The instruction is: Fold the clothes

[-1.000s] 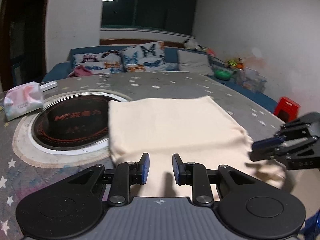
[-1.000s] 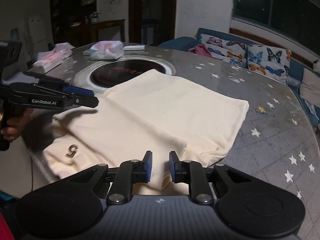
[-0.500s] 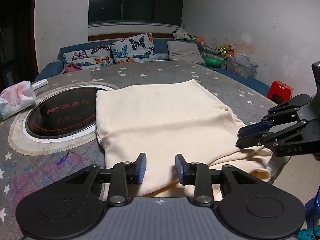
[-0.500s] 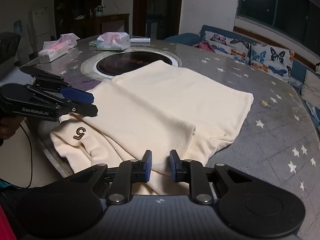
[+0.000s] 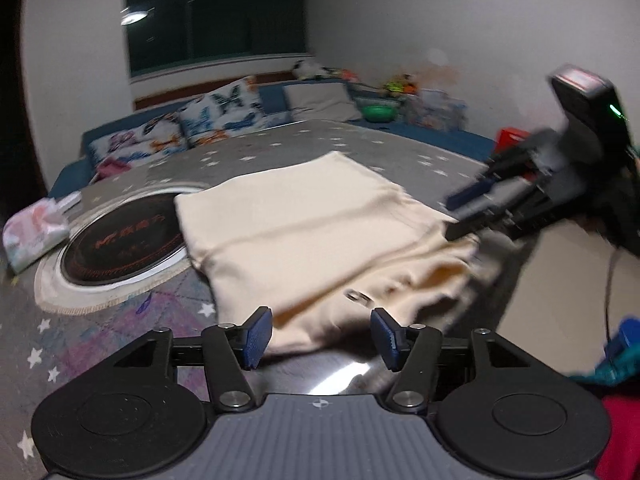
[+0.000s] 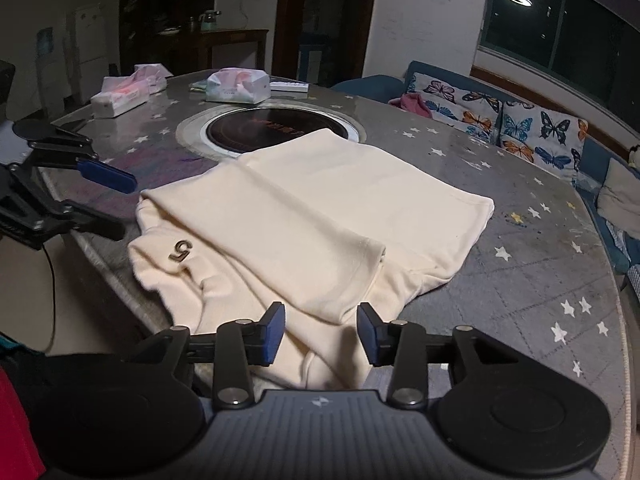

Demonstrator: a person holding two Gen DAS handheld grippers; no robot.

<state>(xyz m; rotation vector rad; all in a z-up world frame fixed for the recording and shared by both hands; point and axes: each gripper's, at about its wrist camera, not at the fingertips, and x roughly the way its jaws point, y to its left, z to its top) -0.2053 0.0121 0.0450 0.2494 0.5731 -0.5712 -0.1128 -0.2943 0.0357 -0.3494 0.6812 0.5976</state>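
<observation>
Through your left wrist camera, you are looking along the left tool (image 5: 321, 334), whose blue pads are standing wide apart with nothing between them. Just ahead, the cream garment (image 5: 304, 224) is lying folded on the worktop (image 5: 120, 320), a grey star-printed surface with a round dark cooktop (image 5: 120, 244) set into it, touching the cloth's left edge. The garment's near right part is spilling over the worktop's edge, where your right tool (image 5: 464, 216) is showing blurred beside it. A tissue pack (image 5: 34, 236) is sitting at the far left. Behind, a blue sofa (image 5: 280, 100) with butterfly cushions (image 5: 216, 116) is running under a dark window (image 5: 216, 16), and white walls are closing the room.

Through your right wrist camera, the right tool (image 6: 321, 334) is also gaping, holding nothing, with the garment (image 6: 320, 216) lying just in front. A dark "5" mark (image 6: 180, 250) is showing on the cloth's near left corner, which is hanging past the edge. Your left tool (image 6: 108, 204) is hovering spread at the left, apart from the fabric. Two tissue packs (image 6: 236, 86) are resting beyond the cooktop (image 6: 272, 130), and a dark wooden sideboard (image 6: 212, 44) is standing against the back wall.
</observation>
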